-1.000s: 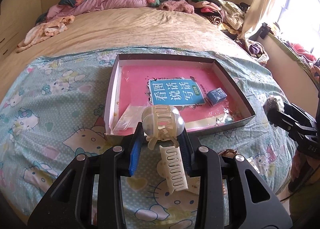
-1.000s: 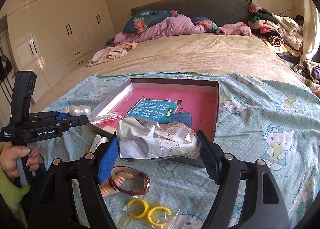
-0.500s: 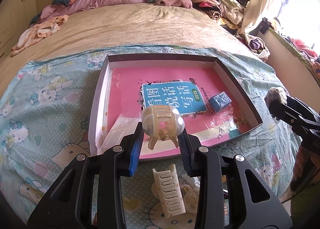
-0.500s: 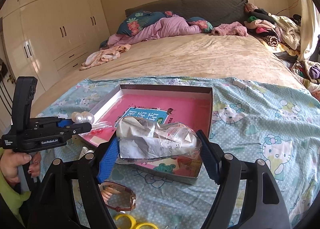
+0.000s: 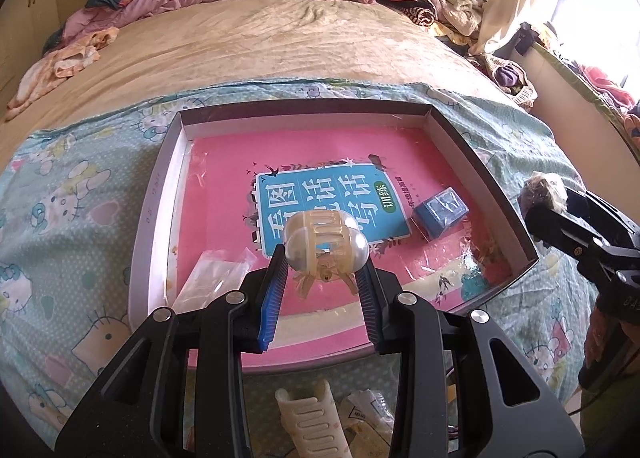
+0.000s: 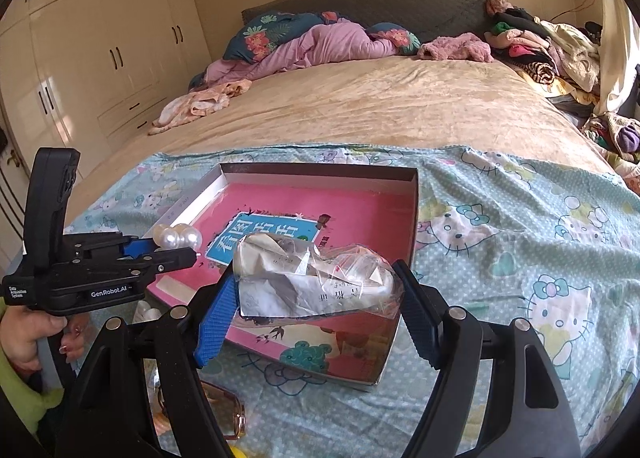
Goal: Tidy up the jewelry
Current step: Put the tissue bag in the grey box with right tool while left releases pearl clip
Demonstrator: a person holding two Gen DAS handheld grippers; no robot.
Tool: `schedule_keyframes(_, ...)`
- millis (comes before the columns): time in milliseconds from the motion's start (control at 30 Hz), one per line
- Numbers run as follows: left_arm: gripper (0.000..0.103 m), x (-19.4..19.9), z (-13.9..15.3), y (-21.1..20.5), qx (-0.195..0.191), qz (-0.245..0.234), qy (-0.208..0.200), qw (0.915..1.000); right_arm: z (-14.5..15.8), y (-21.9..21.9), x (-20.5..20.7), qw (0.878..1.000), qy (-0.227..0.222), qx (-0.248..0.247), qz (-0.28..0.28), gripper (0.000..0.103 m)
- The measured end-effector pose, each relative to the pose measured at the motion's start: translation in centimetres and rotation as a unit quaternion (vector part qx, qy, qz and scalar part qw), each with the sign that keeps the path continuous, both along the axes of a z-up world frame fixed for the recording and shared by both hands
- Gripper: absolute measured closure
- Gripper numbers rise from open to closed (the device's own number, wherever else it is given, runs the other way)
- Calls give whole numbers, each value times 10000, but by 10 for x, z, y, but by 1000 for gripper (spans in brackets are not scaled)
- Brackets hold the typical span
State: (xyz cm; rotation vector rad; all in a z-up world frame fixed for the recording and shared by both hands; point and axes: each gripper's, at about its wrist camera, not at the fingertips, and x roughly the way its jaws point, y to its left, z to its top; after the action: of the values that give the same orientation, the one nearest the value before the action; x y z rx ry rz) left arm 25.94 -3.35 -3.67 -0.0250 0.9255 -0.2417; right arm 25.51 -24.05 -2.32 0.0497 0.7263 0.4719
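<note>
Left wrist view first, nearest things: the left gripper (image 5: pixel 323 270) has its jaws clamped on a cream hair claw set with large pearls (image 5: pixel 325 242), carried just above the near part of the shallow box (image 5: pixel 482 161) on the Hello Kitty sheet (image 5: pixel 60 217). Below it, outside the box's near wall, a second cream hair claw (image 5: pixel 310 424) lies on the sheet with some small packets I cannot identify. Inside the box, on its pink lining, sit a clear bag (image 5: pixel 214 276) at the near left, a blue printed card (image 5: pixel 328 201) in the middle and a small blue box (image 5: pixel 440 211) to the right. From the right wrist view, the right gripper (image 6: pixel 316 304) has its jaws set wide but pressed on a crumpled clear bag with paper inside (image 6: pixel 316 278), held over the box's near corner; pinkish sunglasses (image 6: pixel 228 416) and a sliver of something yellow (image 6: pixel 236 452) remain on the sheet beneath. By my reading the sorting is partway: a few pieces are already in the box, two are in hand and not yet set down, and several loose items outside it are left. Compared with a second ago, both grippers have moved forward from the box's near edge to over its interior, each grip unchanged, and the box looms larger in both views.
</note>
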Motion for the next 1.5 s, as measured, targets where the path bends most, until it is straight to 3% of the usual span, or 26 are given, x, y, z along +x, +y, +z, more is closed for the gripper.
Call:
schedule_keyframes(767, 77, 12, -28, -11, 117, -159, 316, 9993, -39, 18, 7, 9990, 400, -144, 112, 30)
schedule_keyframes(1267, 77, 13, -31, -11, 94, -162, 340, 9992, -43, 26, 6, 9985, 438, -303, 127, 28)
schedule_keyframes(1500, 77, 12, -31, -10, 116, -140, 359, 9992, -38, 23, -1, 9991, 376, -169, 101, 17)
